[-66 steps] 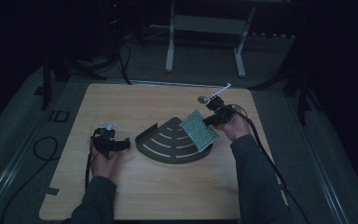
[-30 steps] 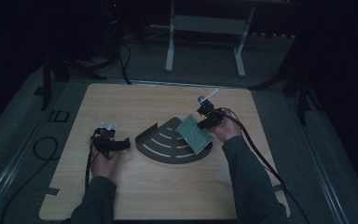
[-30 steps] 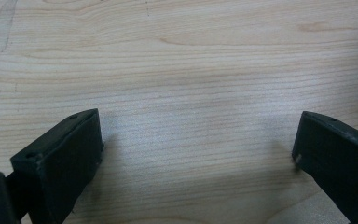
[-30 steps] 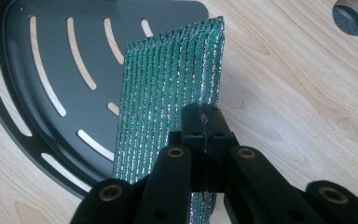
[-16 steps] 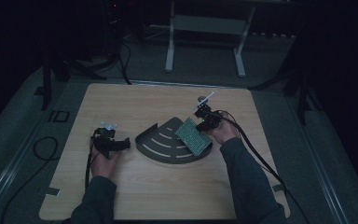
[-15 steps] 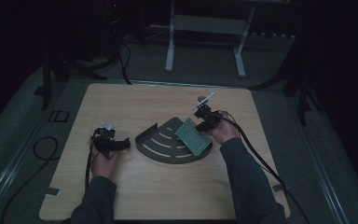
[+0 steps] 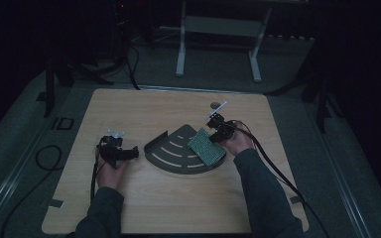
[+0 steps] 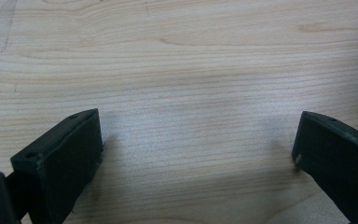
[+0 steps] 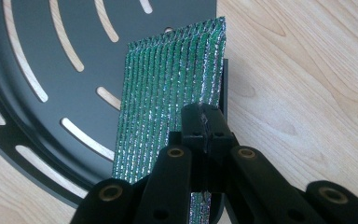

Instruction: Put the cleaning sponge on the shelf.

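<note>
green ribbed sheet (image 7: 207, 147), glittering with silver thread in the right gripper view (image 9: 170, 102), lies tilted over the 3 o'clock edge of a dark fan-shaped slotted tray (image 7: 174, 151) near the middle of the wooden table (image 7: 168, 208). right gripper (image 7: 217, 133), at about 2 o'clock from the table's centre in the high view, has its jaws pressed together on the near edge of the sheet; in the right gripper view (image 9: 204, 126) the two black jaws meet with no gap and the sheet runs away from them toward 12 o'clock. most of the sheet sits above the tray's dark surface; its 3 o'clock edge lines up with the tray's straight side wall (image 9: 225, 88), beyond which bare wood shows. whether the sheet touches the tray floor cannot be told. pale curved slots (image 9: 81, 136) in the tray show the table through them. left gripper (image 7: 116, 151) rests at about 9 o'clock from the tray, well apart from it, held by the person's left hand (image 7: 110, 173). in the left gripper view (image 8: 196, 154) its jaws stand wide apart over bare wood grain with nothing between them. a cable (image 7: 273, 168) trails from the right gripper along the right forearm toward 5 o'clock.
</note>
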{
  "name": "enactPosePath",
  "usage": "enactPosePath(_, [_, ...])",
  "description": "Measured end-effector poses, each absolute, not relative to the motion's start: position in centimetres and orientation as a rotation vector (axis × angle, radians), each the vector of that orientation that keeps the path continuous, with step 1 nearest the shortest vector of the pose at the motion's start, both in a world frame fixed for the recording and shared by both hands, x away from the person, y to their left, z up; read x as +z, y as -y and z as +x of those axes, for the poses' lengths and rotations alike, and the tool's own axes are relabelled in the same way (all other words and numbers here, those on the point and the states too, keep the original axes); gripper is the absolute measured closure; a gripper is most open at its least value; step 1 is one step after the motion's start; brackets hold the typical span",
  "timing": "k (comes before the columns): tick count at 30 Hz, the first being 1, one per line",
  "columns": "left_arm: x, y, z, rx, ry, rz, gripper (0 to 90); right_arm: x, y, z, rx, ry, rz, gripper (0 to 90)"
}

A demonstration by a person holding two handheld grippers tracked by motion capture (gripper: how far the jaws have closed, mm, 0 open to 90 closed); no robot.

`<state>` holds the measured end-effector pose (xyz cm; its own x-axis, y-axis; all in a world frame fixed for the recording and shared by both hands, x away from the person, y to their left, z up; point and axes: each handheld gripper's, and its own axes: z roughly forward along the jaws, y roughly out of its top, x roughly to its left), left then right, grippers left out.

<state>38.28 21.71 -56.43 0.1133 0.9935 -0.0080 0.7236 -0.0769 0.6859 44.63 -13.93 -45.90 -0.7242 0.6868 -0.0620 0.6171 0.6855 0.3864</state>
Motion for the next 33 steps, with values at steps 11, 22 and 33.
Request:
enactPosePath(11, [-56.4,-21.7,38.3,0.652,-1.664,1.86,2.2,-46.3,13.7,44.6,0.471,-2.682,1.044,89.7])
enactPosePath(22, [-56.4,-21.7,38.3,0.652,-1.664,1.86,2.2,-47.2,13.3,44.8,0.417,-2.679,1.021,89.5])
enactPosePath(33, [-56.4,-21.7,38.3,0.652,-1.664,1.86,2.2,-47.4,13.3,45.0,0.393,-2.671,0.994,89.5])
